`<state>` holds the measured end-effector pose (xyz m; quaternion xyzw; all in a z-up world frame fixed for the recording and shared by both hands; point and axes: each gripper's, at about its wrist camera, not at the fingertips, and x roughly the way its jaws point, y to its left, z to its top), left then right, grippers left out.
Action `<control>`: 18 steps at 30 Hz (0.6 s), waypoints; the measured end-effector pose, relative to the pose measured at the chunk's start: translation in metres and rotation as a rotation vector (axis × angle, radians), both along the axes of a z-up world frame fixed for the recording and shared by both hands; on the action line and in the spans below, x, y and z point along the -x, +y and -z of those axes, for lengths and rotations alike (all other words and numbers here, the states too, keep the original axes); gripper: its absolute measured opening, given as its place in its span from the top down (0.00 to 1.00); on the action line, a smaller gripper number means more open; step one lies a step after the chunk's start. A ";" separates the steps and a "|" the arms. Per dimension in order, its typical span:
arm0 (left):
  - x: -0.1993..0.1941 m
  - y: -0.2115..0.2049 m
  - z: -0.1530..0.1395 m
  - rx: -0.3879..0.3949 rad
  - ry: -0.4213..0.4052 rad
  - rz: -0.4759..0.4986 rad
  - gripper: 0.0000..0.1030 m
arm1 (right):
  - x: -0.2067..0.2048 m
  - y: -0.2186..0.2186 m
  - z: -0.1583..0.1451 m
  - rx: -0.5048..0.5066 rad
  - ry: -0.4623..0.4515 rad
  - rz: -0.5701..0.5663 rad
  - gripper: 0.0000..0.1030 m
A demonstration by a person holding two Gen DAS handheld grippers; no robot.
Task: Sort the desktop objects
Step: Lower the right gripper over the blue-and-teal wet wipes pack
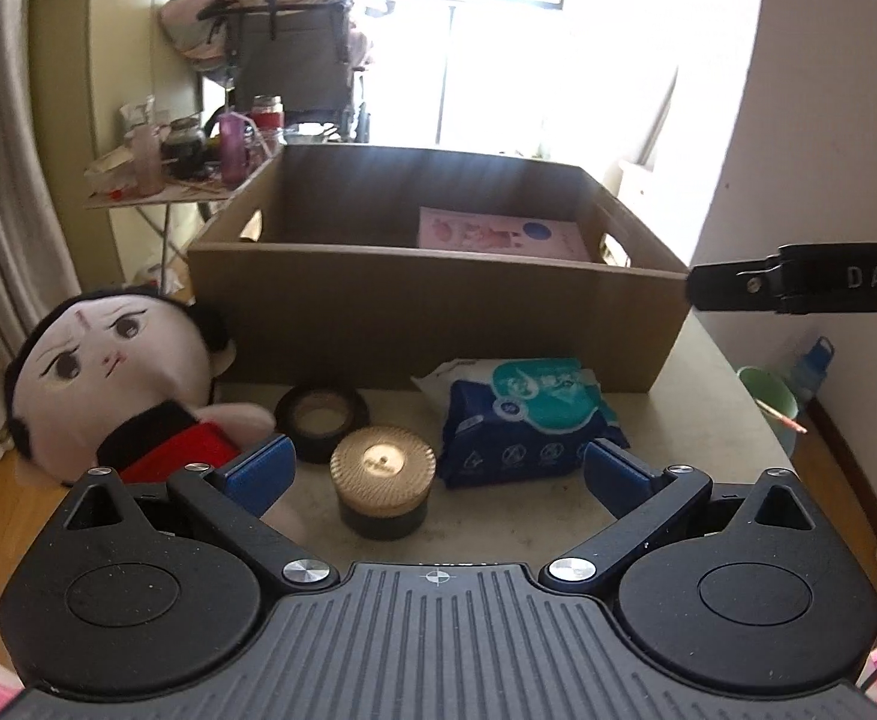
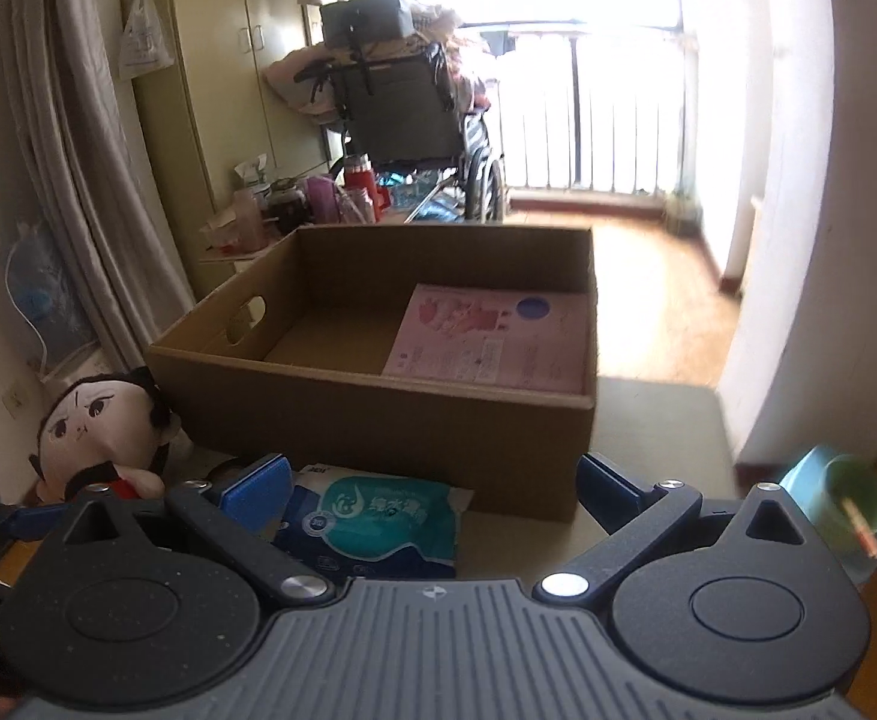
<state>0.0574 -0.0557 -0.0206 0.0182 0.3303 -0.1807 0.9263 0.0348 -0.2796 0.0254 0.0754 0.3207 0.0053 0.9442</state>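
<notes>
An open cardboard box (image 1: 438,306) stands at the back of the table with a pink booklet (image 1: 501,234) lying in it. In front of it lie a plush doll (image 1: 114,372), a black tape roll (image 1: 321,417), a round jar with a tan lid (image 1: 383,489) and a blue-green tissue pack (image 1: 531,420). My left gripper (image 1: 435,474) is open and empty, with the jar between its fingers. My right gripper (image 2: 432,489) is open and empty above the tissue pack (image 2: 378,525), just before the box (image 2: 378,420). The booklet (image 2: 492,339) and doll (image 2: 102,426) show there too.
A cluttered side table (image 1: 186,162) with bottles stands behind the box at the left. A wheelchair (image 2: 414,114) stands farther back near the balcony. A green bin (image 2: 858,498) sits on the floor at the right, below the table's edge. The right gripper's arm (image 1: 798,285) enters the left wrist view.
</notes>
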 end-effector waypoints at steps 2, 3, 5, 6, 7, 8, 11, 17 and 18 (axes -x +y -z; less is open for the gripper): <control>-0.007 -0.007 0.001 -0.003 0.008 0.022 0.00 | -0.008 -0.004 0.008 -0.049 0.031 -0.004 0.06; -0.011 -0.012 0.002 -0.005 0.019 0.039 0.01 | -0.014 -0.006 0.013 -0.079 0.054 -0.006 0.08; -0.019 -0.020 0.004 -0.004 0.030 0.066 0.01 | -0.025 -0.009 0.023 -0.136 0.103 -0.004 0.16; -0.025 -0.025 0.006 -0.007 0.042 0.078 0.01 | -0.032 -0.012 0.029 -0.165 0.133 -0.005 0.18; -0.029 -0.028 0.008 -0.009 0.052 0.087 0.01 | -0.037 -0.014 0.033 -0.190 0.158 -0.009 0.23; -0.034 -0.032 0.010 -0.014 0.065 0.097 0.02 | -0.042 -0.016 0.038 -0.217 0.177 -0.016 0.26; -0.050 -0.043 0.018 -0.031 0.117 0.114 0.06 | -0.058 -0.022 0.051 -0.282 0.237 -0.032 0.32; -0.074 -0.063 0.030 -0.053 0.210 0.155 0.09 | -0.084 -0.034 0.076 -0.408 0.358 -0.022 0.36; -0.077 -0.065 0.032 -0.054 0.222 0.163 0.09 | -0.087 -0.035 0.079 -0.424 0.372 -0.022 0.36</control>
